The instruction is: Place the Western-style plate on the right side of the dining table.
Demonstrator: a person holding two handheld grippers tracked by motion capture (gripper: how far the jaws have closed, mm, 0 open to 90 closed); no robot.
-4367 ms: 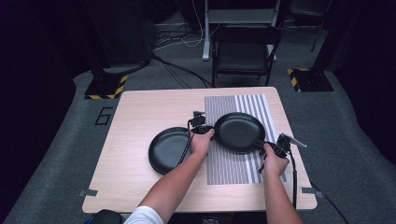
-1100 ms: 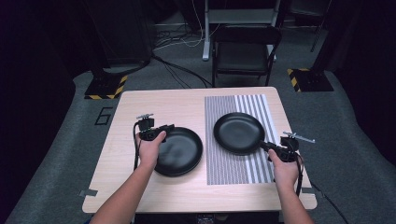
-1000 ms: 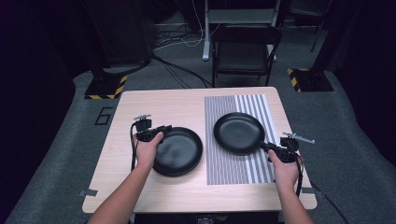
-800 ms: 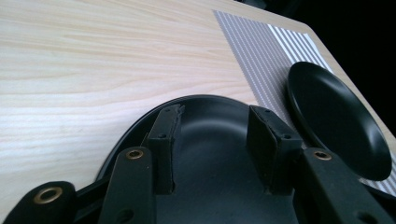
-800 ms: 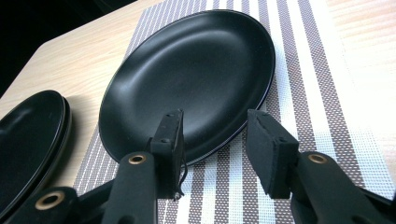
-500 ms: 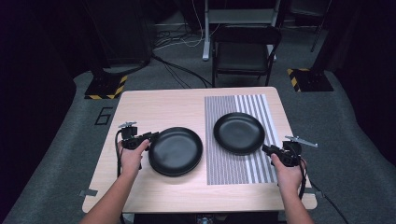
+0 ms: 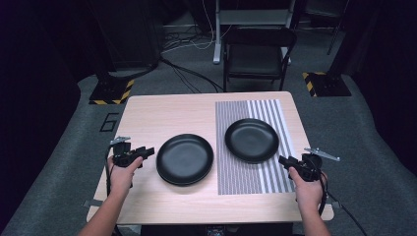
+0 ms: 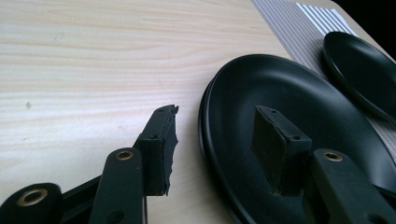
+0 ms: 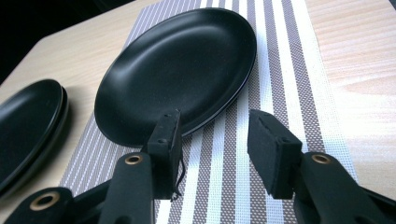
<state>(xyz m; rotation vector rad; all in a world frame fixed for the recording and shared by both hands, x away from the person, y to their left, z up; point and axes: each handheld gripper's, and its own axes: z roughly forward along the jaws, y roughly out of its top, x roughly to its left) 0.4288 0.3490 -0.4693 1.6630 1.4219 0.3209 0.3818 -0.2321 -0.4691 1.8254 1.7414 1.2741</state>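
Plate stack (image 7: 185,159) left of plate (image 7: 251,140) on placemat (image 7: 275,118)

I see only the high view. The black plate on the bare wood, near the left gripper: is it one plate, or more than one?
Observer: More than one. The left gripper view shows two rims, one upon the other, so it is a stack of two plates.
Operator: Does the left gripper hold that stack?
Observer: No. The left gripper has its fingers open. They have just been opening, and no pad presses on anything. The rim shows in the gap, beyond the pads.
Operator: And the right gripper?
Observer: The right gripper is open too. It is above the striped mat, just short of the plate on the mat, and it touches nothing.
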